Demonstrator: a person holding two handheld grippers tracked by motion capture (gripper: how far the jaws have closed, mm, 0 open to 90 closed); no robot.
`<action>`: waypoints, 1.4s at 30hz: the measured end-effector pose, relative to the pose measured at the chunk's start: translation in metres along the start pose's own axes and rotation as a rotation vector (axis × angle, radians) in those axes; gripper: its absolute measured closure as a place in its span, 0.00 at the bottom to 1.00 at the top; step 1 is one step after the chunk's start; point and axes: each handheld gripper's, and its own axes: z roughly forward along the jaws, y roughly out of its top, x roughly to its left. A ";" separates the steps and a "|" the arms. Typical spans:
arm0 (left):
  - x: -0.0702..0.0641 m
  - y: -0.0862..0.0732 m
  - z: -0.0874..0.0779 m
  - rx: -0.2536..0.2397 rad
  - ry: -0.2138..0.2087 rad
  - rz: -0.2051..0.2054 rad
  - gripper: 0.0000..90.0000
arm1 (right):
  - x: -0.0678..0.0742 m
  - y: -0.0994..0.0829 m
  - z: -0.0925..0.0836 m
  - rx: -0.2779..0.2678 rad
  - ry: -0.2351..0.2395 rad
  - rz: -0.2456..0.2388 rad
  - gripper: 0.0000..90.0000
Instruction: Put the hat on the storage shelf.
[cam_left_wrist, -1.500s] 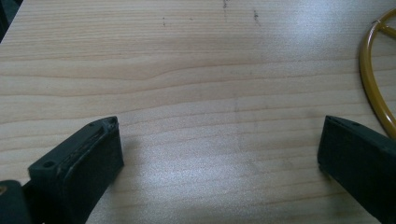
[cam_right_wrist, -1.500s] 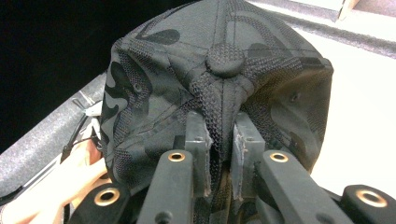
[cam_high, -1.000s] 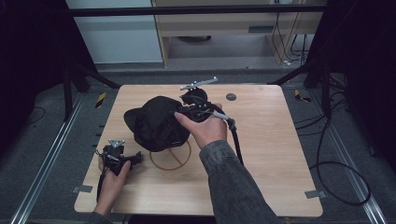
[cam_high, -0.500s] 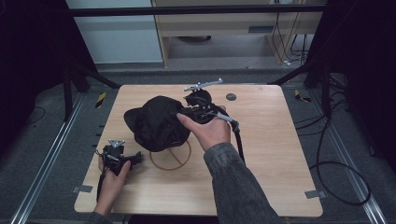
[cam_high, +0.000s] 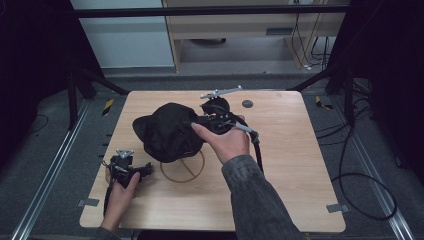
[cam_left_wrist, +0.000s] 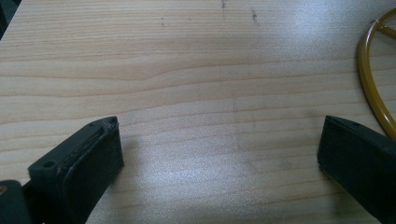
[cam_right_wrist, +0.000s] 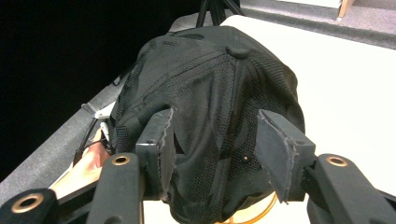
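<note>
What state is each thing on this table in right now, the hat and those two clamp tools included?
Black cap: crown up, perched on the yellow ring stand.
Yellow ring stand: on the table, partly under the cap.
Right gripper: jaws just opening, cap fabric between them, pads not pressing.
Left gripper: open, nothing between its jaws, low over bare wood.
</note>
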 end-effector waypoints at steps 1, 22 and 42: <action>0.000 0.000 0.000 0.000 0.000 0.000 0.00 | 0.000 0.000 0.000 -0.002 -0.001 0.001 0.52; 0.000 0.000 0.000 0.001 0.001 0.000 0.00 | 0.002 0.000 -0.003 -0.024 -0.044 -0.021 0.25; -0.002 0.000 0.000 -0.001 -0.004 0.003 0.00 | 0.005 -0.001 -0.022 -0.089 -0.112 -0.102 0.06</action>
